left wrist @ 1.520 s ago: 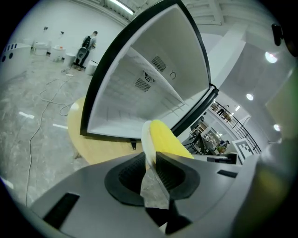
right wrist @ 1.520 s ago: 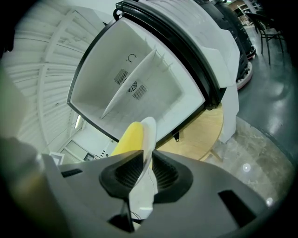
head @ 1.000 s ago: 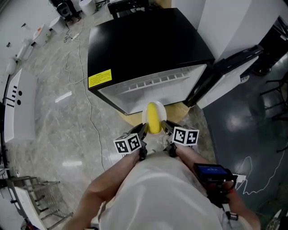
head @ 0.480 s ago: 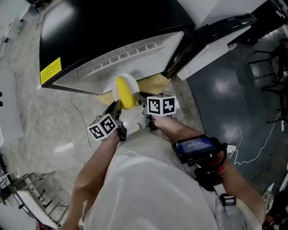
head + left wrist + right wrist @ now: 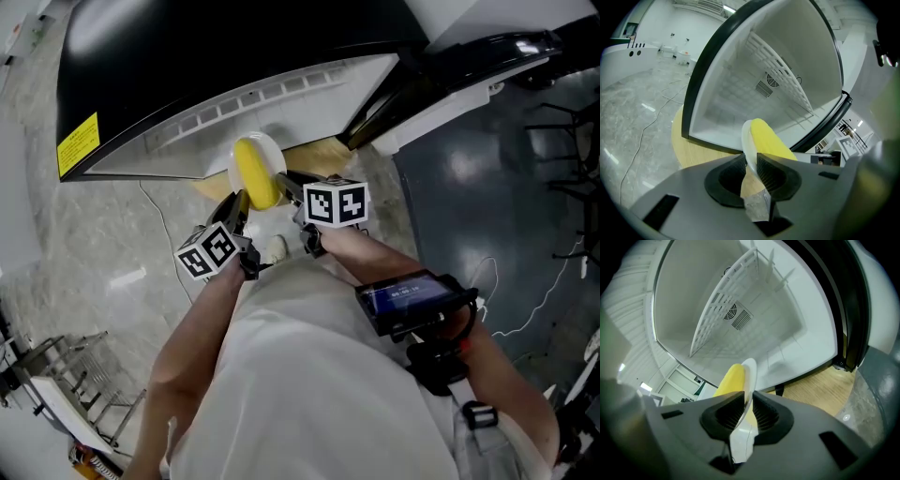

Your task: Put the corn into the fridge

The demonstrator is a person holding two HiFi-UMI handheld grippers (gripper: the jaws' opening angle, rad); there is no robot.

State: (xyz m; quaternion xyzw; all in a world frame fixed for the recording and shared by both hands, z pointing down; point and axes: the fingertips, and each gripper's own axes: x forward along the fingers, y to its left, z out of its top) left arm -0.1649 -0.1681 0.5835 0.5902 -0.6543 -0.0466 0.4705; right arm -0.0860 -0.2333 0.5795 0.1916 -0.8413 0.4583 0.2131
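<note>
A yellow corn cob [image 5: 255,174] lies on a small white plate [image 5: 276,157], held up in front of the open fridge [image 5: 234,56]. My left gripper [image 5: 238,202] is shut on the plate's left rim and my right gripper [image 5: 287,180] is shut on its right rim. In the left gripper view the corn [image 5: 769,143] and the plate [image 5: 747,138] stand above the left gripper [image 5: 752,161], with the white fridge interior [image 5: 764,84] behind. The right gripper view shows the corn [image 5: 731,378] and plate [image 5: 750,372] clamped in the right gripper [image 5: 747,411], before the wire shelf [image 5: 726,305].
The fridge door [image 5: 469,75] stands open to the right. The fridge rests on a round wooden base [image 5: 319,155]. A cable [image 5: 164,225] runs over the marble floor at left. A metal rack [image 5: 66,375] is at the lower left. A device [image 5: 412,300] sits on the person's right forearm.
Both grippers have carried the plate with the corn closer to the fridge opening, which now fills more of the view. Both grips on the plate are unchanged.
</note>
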